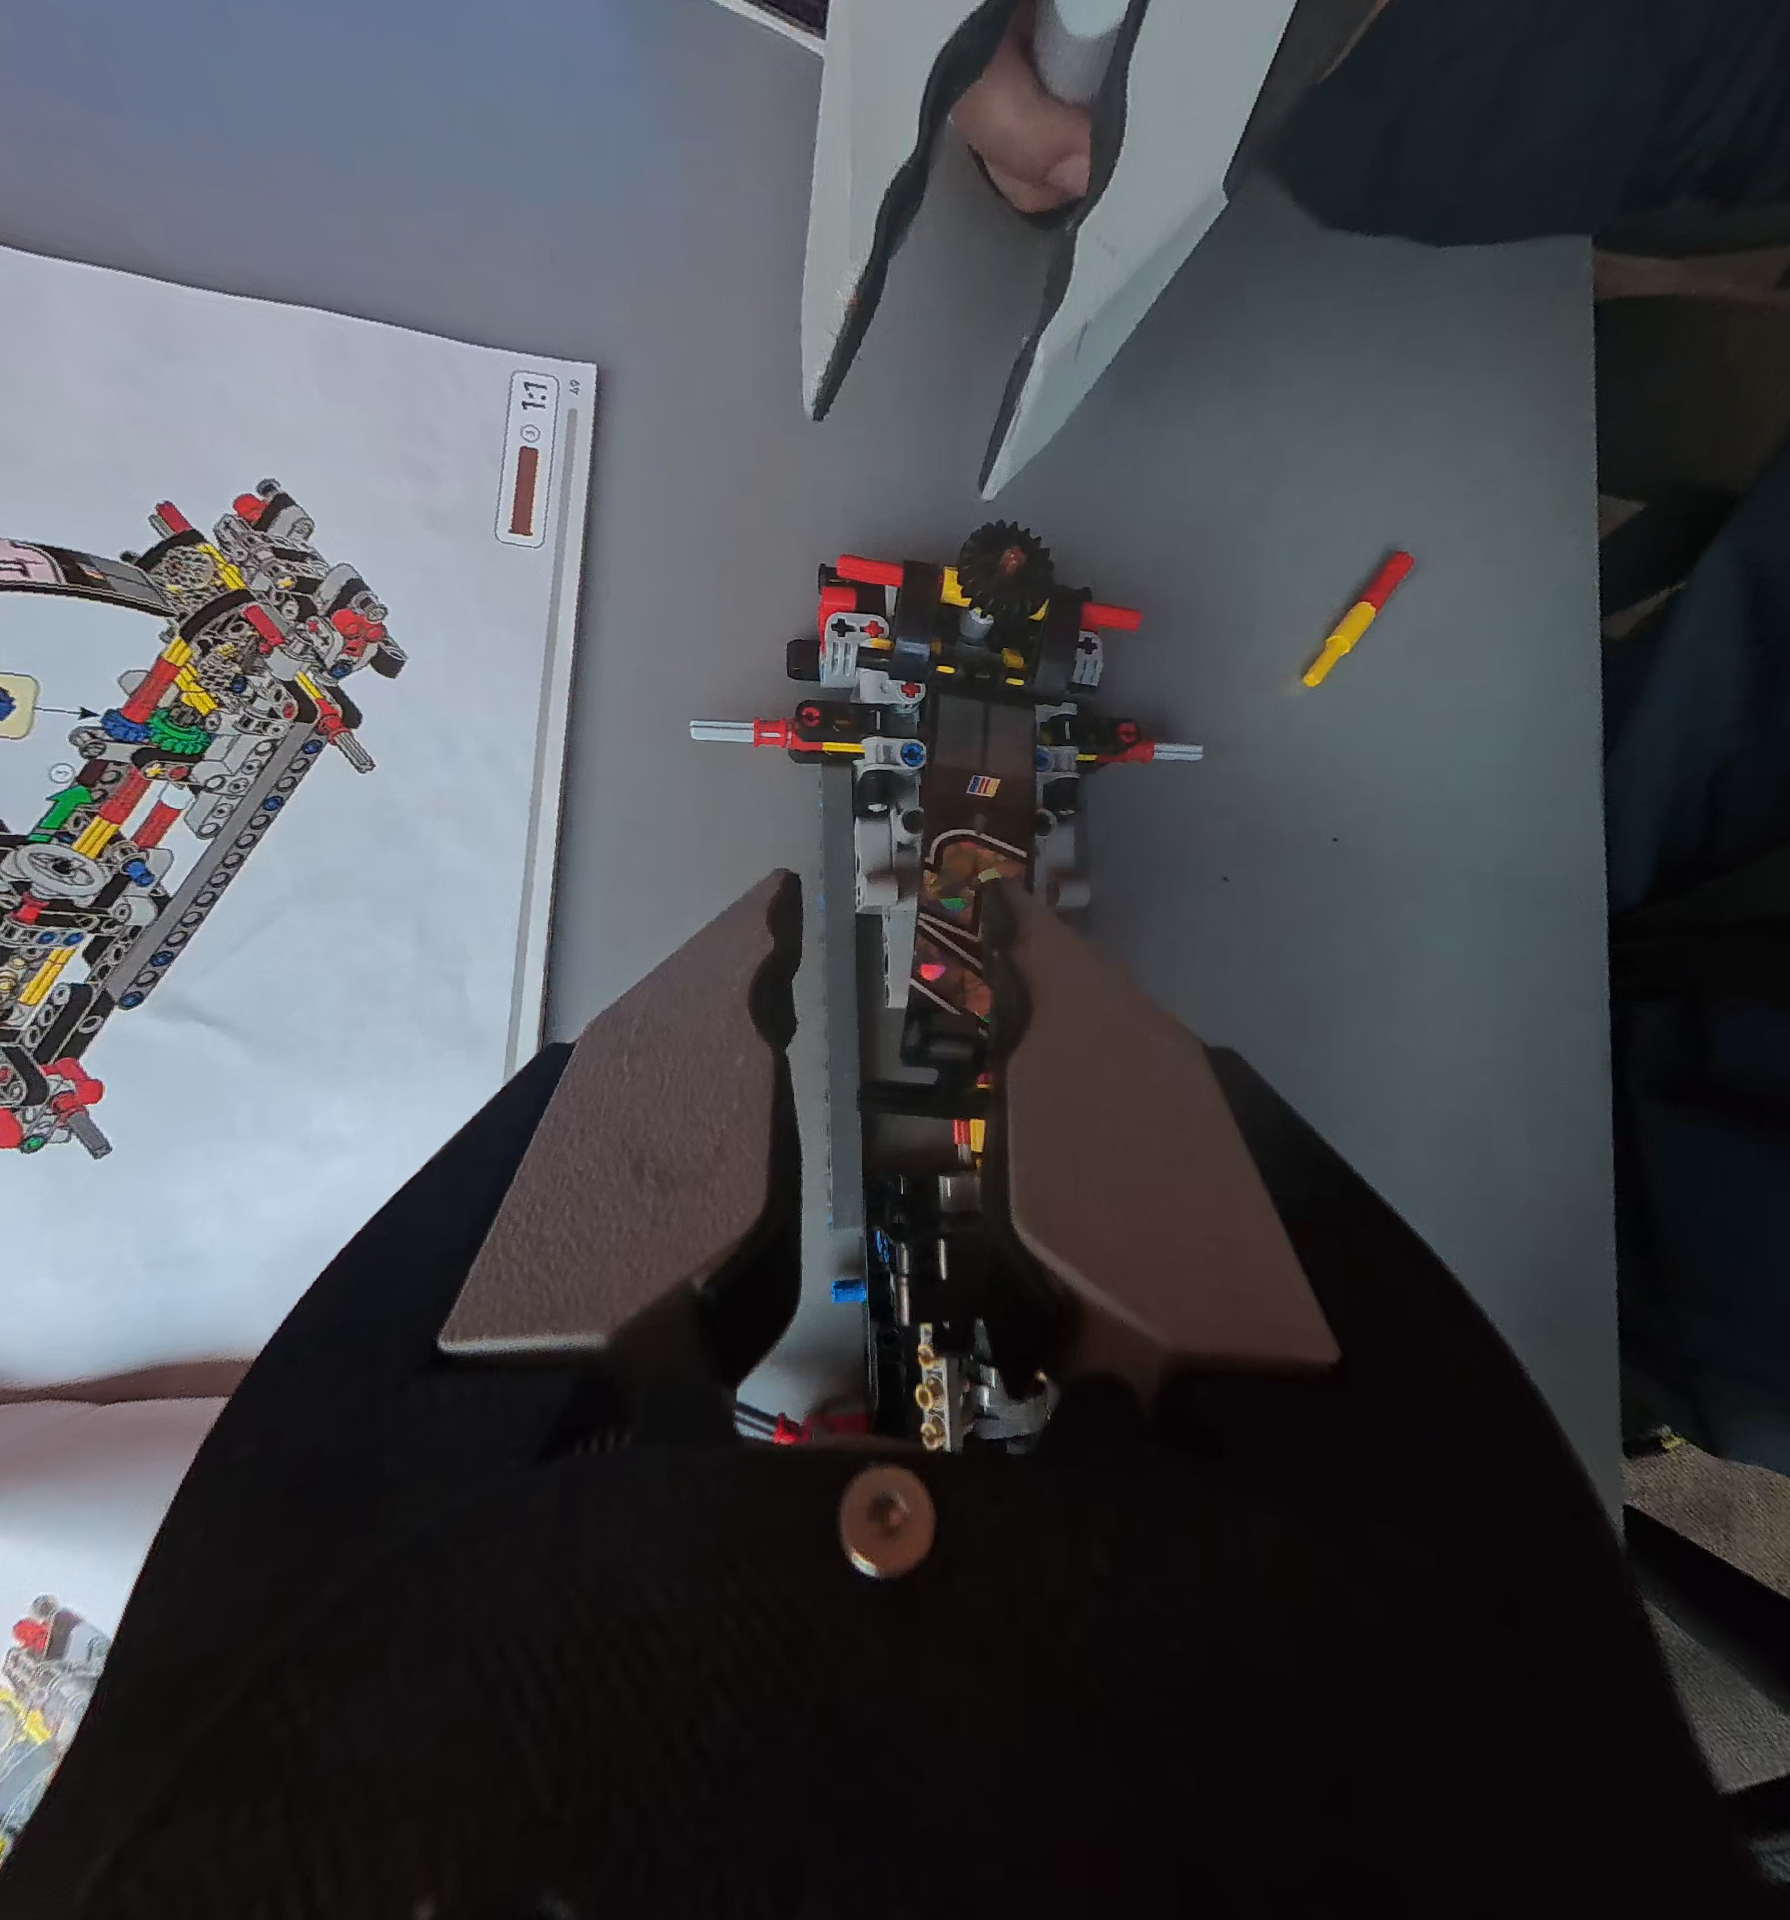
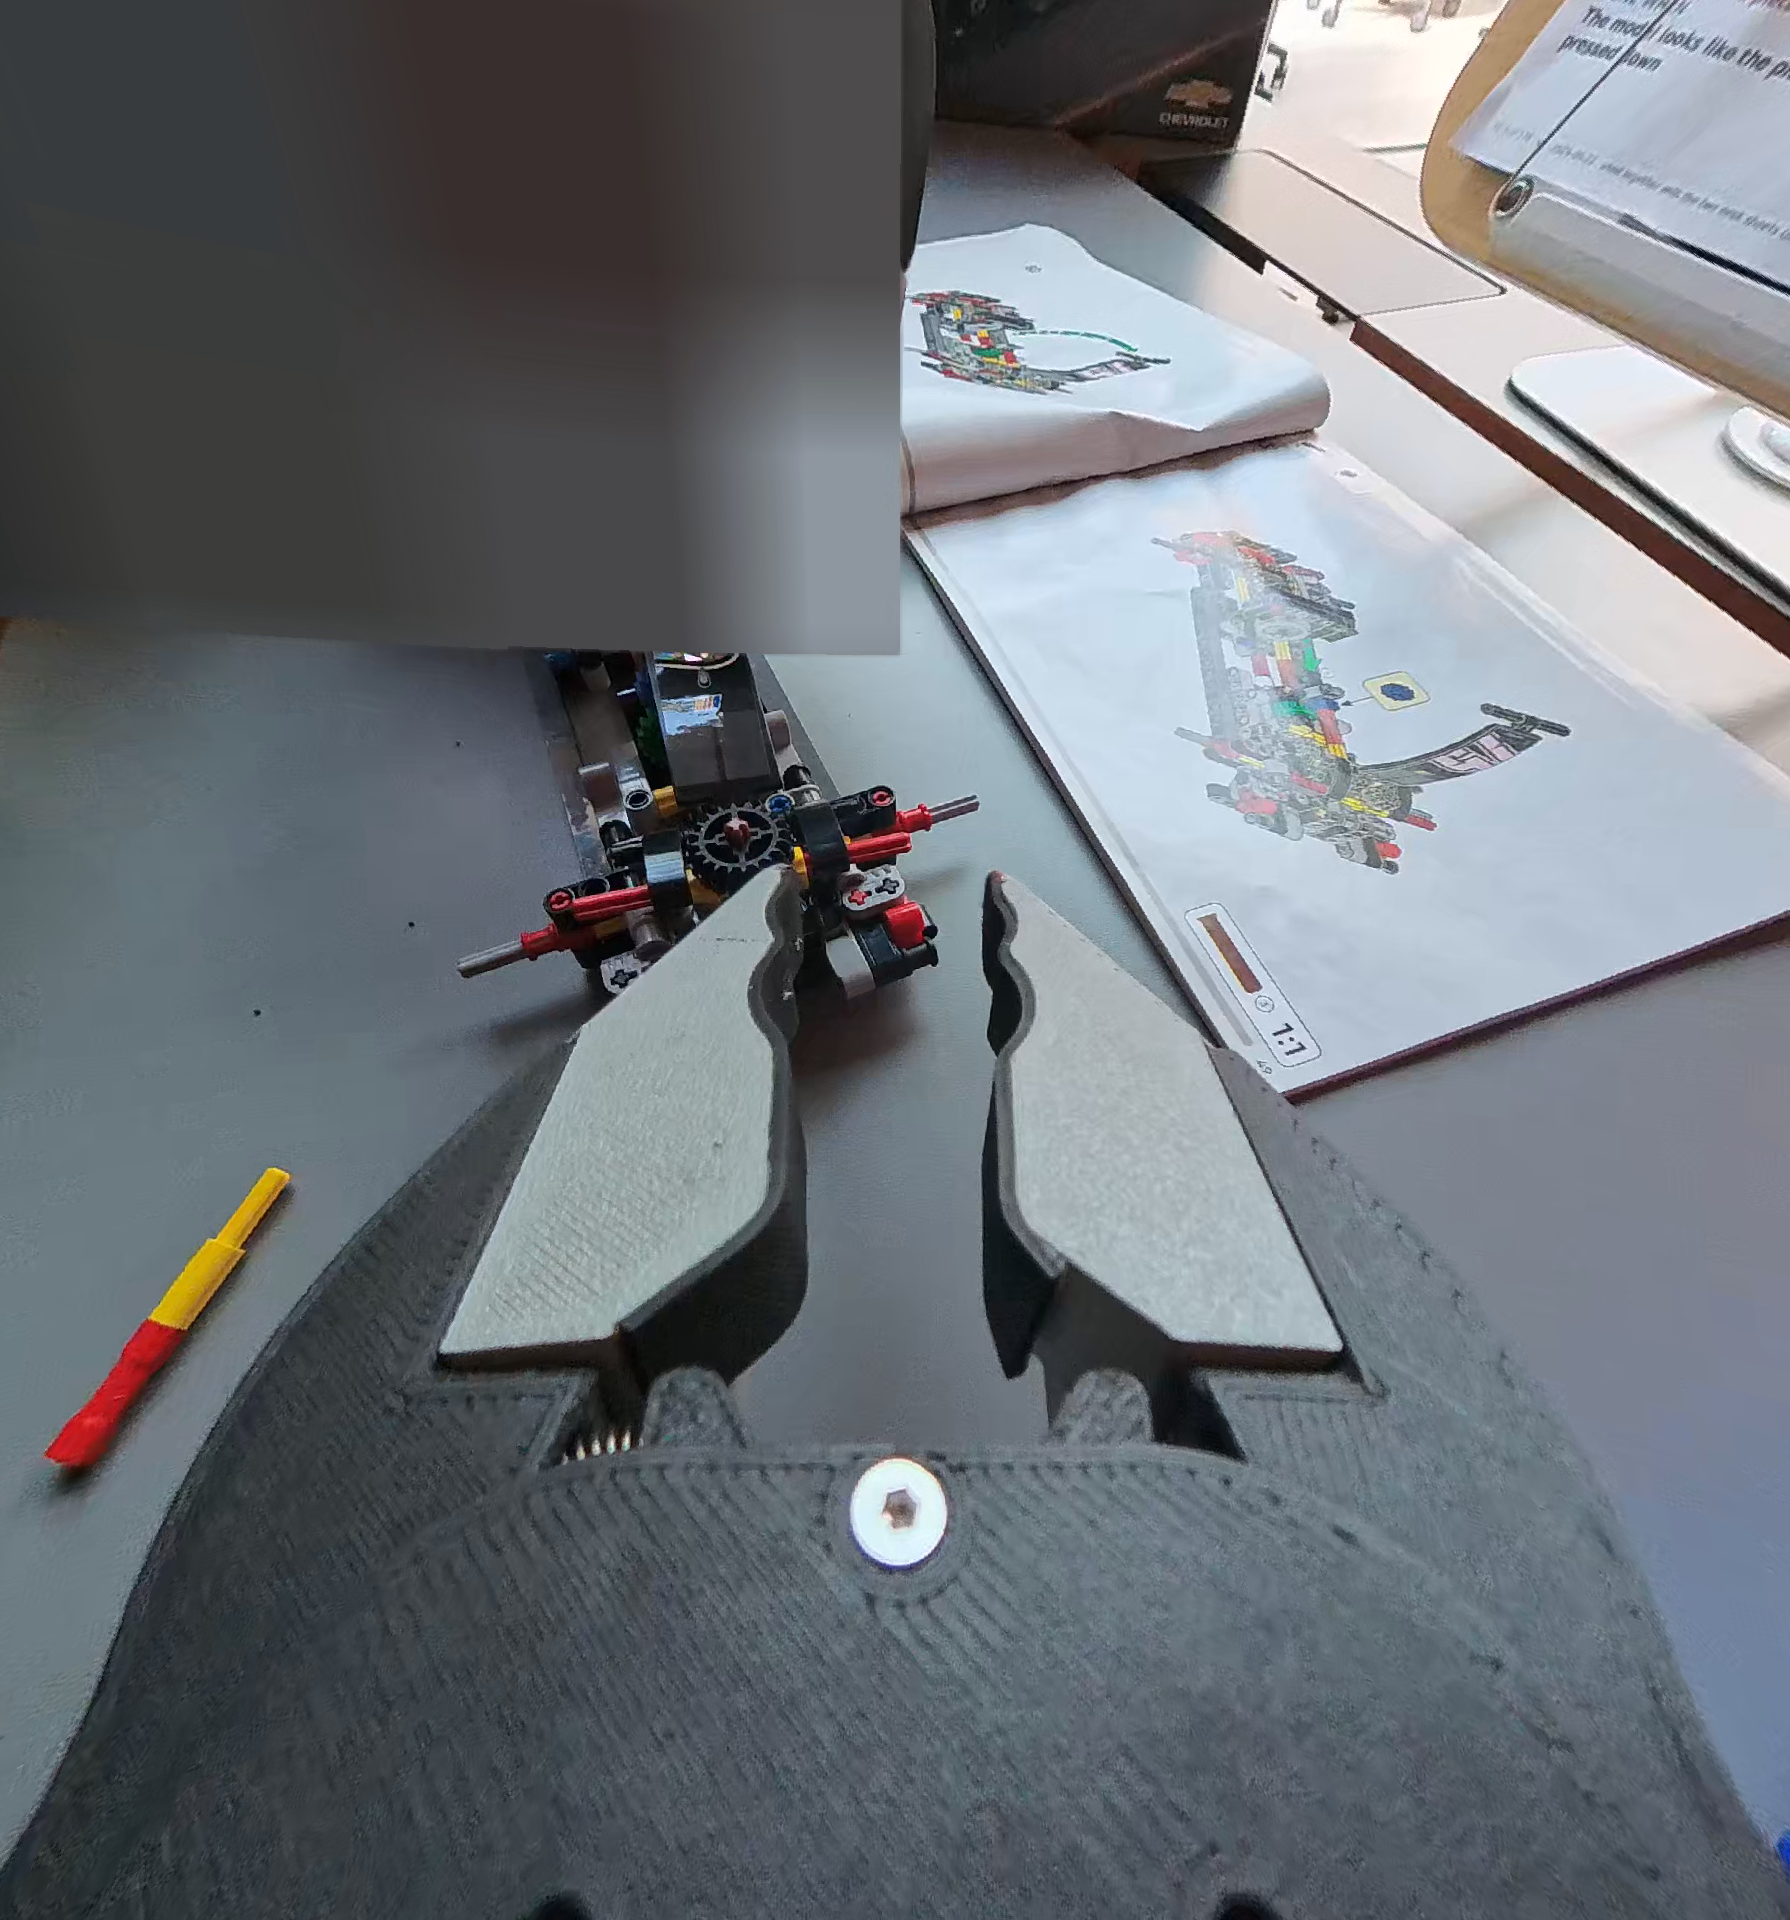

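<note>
Straddling the brick-built chassis point(image 1: 958, 831), our left gripper point(image 1: 896, 883): jaws parted, grip uncertain.
Right gripper point(image 2: 886, 883) hovers half-open, holding nothing, beside the black gear point(image 2: 735, 836).

Both handheld grippers are showing wide, black, ribbed printed bodies shaped like a fan, each carrying one round hex-socket screw point(image 2: 898, 1512) on the centre line below the fingers. The left gripper point(image 1: 896, 894) is wearing flat, wedge-shaped brown plates on its fingers point(image 1: 662, 1122), backed by black pads with wavy inner edges. The right gripper point(image 2: 886, 899) is showing the same wedge plates in pale grey, with wavy black pad edges point(image 2: 1005, 977) and a small coil spring point(image 2: 600, 1439) peeking out at the left finger's base.
</note>
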A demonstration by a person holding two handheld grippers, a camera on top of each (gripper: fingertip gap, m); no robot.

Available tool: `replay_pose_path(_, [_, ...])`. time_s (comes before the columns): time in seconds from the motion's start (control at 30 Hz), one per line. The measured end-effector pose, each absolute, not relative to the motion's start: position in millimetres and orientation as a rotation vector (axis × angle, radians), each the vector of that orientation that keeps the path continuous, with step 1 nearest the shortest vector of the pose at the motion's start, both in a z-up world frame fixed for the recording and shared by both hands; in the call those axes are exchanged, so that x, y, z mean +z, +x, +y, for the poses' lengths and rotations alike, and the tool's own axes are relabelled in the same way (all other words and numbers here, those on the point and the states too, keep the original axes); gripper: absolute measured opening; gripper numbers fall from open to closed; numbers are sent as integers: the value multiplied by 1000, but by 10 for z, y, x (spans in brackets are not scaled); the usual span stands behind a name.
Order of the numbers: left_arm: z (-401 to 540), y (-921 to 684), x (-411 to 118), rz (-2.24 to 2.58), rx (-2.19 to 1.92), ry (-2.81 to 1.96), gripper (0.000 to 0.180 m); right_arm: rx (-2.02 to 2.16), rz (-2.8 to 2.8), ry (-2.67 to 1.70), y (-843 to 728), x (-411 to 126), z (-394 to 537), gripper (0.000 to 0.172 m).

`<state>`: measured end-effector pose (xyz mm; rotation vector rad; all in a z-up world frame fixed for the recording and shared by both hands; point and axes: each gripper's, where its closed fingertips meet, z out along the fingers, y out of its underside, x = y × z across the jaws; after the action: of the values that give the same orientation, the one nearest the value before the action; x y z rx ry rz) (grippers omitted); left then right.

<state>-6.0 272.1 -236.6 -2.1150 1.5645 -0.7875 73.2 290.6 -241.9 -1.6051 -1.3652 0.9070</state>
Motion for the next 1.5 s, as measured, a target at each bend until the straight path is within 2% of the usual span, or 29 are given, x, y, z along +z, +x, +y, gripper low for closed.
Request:
replay_pose_path(0.33, [2684, -55, -2339, 1579, -782, -2108, 31, 906, -1328, -1608, 776, -2406, 2989, 32])
replay_pose_path(0.6, [2563, 43, -2485, 1668, -751, -2111, 34, 1033, -1437, -1445, 678, -2228, 2641, 35])
replay_pose_path(0.77, [2539, 83, -2611, 1715, -695, -2120, 24, 932, -1511, -1452, 590, -2345, 2564, 49])
replay_pose_path(1.03, [2487, 103, -2451, 1686, -768, -2096, 23, 646, -1637, -1369, 512, -2507, 2501, 46])
replay_pose_path(1.5, [2468, 79, -2529, 1693, -829, -2118, 23, 695, -1618, -1395, 557, -2533, 2538, 45])
